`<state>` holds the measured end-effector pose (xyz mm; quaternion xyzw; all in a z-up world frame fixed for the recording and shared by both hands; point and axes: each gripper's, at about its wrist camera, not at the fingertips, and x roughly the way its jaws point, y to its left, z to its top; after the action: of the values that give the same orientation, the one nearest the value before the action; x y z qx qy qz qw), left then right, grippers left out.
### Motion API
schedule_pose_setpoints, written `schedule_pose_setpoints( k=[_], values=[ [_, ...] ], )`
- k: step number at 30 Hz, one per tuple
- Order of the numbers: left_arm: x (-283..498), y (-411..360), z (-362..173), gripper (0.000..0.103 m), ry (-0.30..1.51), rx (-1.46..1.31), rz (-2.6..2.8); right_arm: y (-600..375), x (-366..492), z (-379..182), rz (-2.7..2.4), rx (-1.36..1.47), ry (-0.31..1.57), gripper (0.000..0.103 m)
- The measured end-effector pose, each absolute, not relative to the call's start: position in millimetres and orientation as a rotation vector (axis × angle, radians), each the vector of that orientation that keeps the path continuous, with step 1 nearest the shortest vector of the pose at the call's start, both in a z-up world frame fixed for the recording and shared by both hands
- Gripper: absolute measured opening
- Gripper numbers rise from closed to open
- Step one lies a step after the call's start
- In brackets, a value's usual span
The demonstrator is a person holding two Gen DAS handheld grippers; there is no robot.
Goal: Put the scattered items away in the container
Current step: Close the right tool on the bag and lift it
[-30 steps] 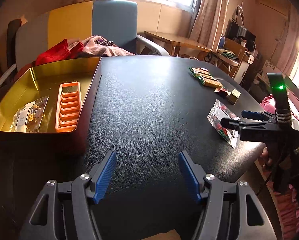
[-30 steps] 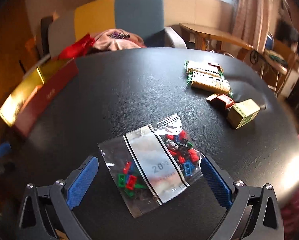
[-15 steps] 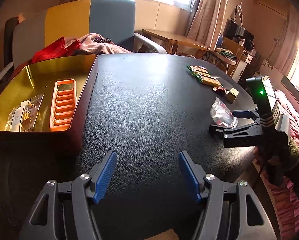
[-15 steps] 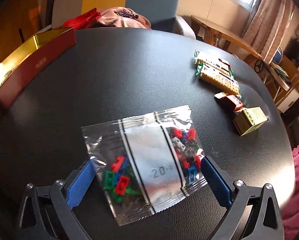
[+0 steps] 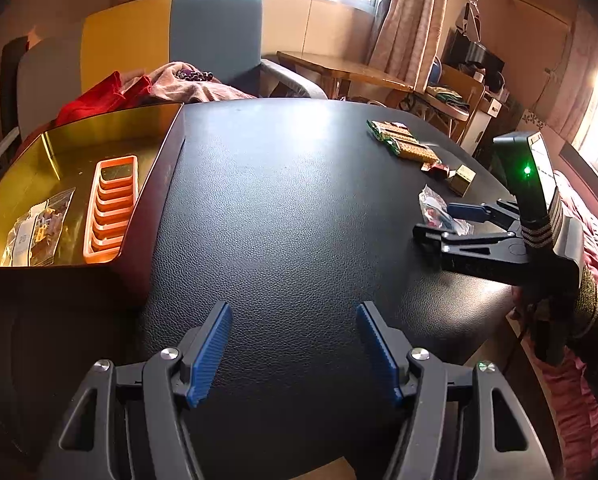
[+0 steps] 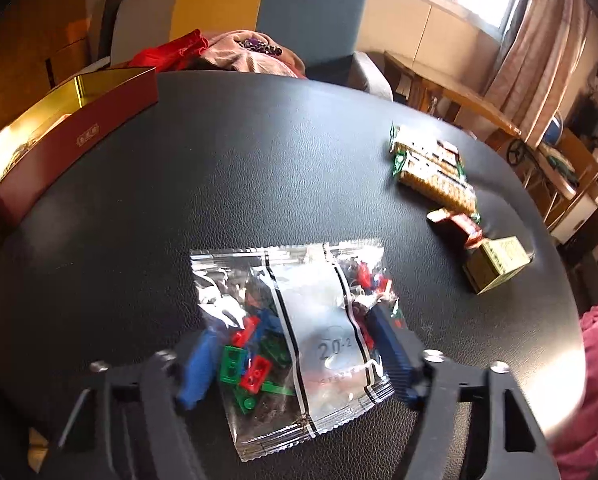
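A clear bag of small coloured bricks (image 6: 299, 332) lies on the black table, also seen in the left wrist view (image 5: 435, 210). My right gripper (image 6: 295, 352) (image 5: 439, 220) straddles the bag, and its blue fingers press the bag from both sides, bunching it. My left gripper (image 5: 295, 344) is open and empty over the table's near edge. The gold-lined red box (image 5: 59, 152) (image 6: 39, 136) stands at the left, holding an orange tray (image 5: 111, 208) and another bag (image 5: 39, 232).
Two biscuit packs (image 6: 431, 172) (image 5: 399, 142), a red wrapped sweet (image 6: 455, 226) and a small gold box (image 6: 495, 264) (image 5: 463, 178) lie at the table's right. An armchair with clothes (image 5: 159, 88) stands behind the table.
My right gripper has moved forward over the bag and its fingers have narrowed onto it, crumpling the plastic. The left gripper has stayed open and nearly still.
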<state>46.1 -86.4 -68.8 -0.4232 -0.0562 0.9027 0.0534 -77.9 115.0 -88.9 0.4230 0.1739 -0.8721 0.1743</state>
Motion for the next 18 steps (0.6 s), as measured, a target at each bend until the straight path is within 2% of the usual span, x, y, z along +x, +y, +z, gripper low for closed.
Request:
schedule_pose_setpoints(
  k=[3, 4, 7, 18],
  values=[
    [46, -86, -68, 0.065, -0.169, -1.284, 2.745, 119, -81, -85, -2.498, 1.198, 0.446, 0.047],
    [47, -87, -67, 0.065, -0.171, -1.282, 2.745, 121, -82, -84, -2.508, 1.201, 0.432, 0.036],
    [48, -88, -64, 0.065, -0.168, -1.268, 2.755, 126, -82, -79, -2.539, 1.204, 0.397, 0.021],
    [55, -96, -49, 0.065, -0.176, -1.208, 2.798, 130, -82, -49, -2.539, 1.171, 0.201, 0.017]
  ],
)
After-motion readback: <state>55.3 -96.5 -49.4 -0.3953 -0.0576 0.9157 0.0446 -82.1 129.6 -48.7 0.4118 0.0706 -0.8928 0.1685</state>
